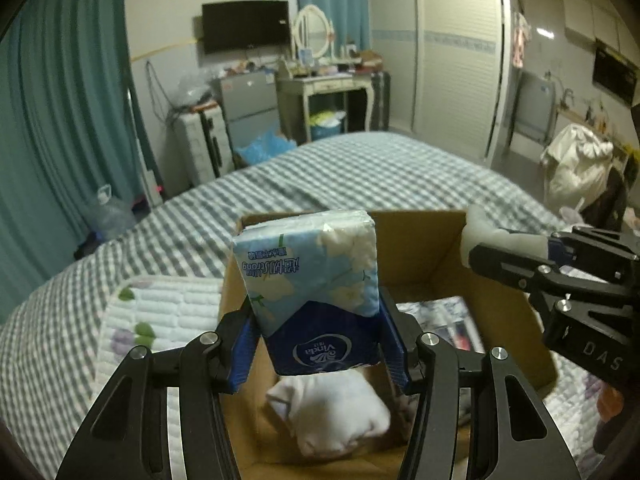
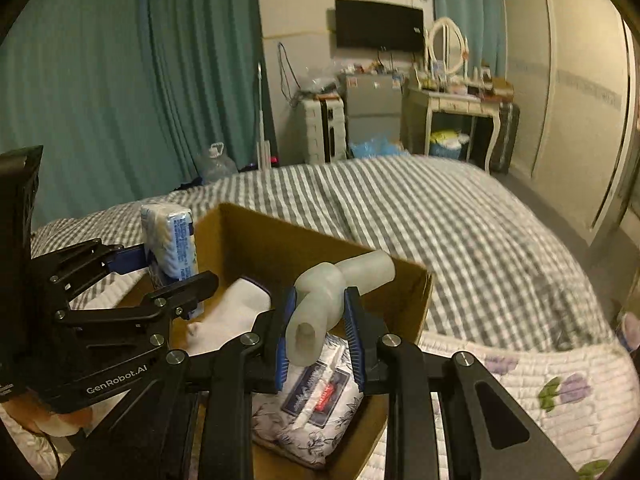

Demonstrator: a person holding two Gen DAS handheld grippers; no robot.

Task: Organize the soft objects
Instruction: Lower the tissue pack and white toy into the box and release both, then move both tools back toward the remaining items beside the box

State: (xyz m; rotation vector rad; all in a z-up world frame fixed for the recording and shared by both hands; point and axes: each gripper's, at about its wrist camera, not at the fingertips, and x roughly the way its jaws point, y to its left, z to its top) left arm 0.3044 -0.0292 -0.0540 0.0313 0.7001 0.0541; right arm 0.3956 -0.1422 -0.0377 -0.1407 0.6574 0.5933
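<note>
My left gripper point(image 1: 318, 344) is shut on a blue and white Vinda tissue pack point(image 1: 312, 284) and holds it upright above the left side of an open cardboard box point(image 1: 424, 240) on the bed. My right gripper point(image 2: 320, 332) is shut on a translucent white soft tube-shaped piece point(image 2: 332, 292) above the same box point(image 2: 416, 280). Inside the box lie a white cloth bundle point(image 1: 332, 416) and a floral-printed tissue pack point(image 2: 316, 408). The left gripper with its tissue pack point(image 2: 172, 240) shows at the left of the right wrist view.
The box sits on a white quilted floral pad point(image 2: 540, 380) over a grey checked bedspread point(image 1: 360, 172). Beyond the bed stand a dressing table point(image 1: 320, 84), a small fridge point(image 1: 248, 100), a suitcase point(image 1: 202, 144) and teal curtains point(image 1: 60, 120).
</note>
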